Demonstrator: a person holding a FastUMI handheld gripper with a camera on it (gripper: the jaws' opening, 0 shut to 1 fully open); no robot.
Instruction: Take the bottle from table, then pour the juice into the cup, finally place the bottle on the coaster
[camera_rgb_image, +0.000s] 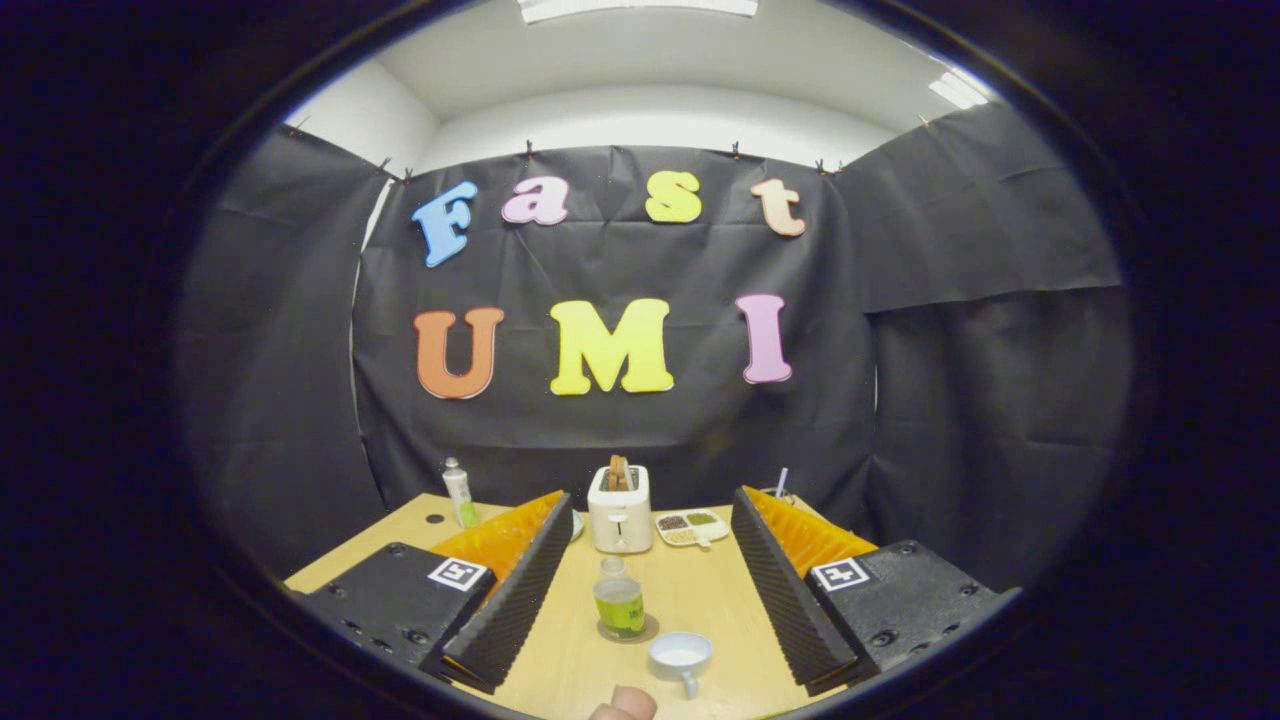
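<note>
**Bottle on its coaster, fingers spread clear**

Pale wood was what I had under the camera: the bench (690, 600) ran away from me toward the black cloth wall, and the task's things stood in a short row between the fingers. In the gripper view, the hand-held gripper (650, 585) stood wide, its two ribbed fingers splayed to either side with nothing between them but open bench, and neither finger touched anything.

The bottle (619, 598) stood upright between the fingers, green-labelled and capped, on a round dark disc that I took to be the coaster (645, 632); only the rim of the disc showed around the bottle's base. Just beside it, nearer to me and a little to the right, sat the cup (681, 656), pale with its handle pointing my way. Its inside looked light, and I could not tell whether juice was in it.

Beyond the bottle stood a white toaster (620, 510) with slices sticking up, and beside that a small divided dish (691, 527). A slim tube (460, 493) stood near the far left corner of the bench. A fingertip (628, 703) showed at the near edge.

My judgement: with the bottle released on the coaster, the placing looked done and nothing obvious was left, though the pour itself I could not confirm from the cup.
</note>
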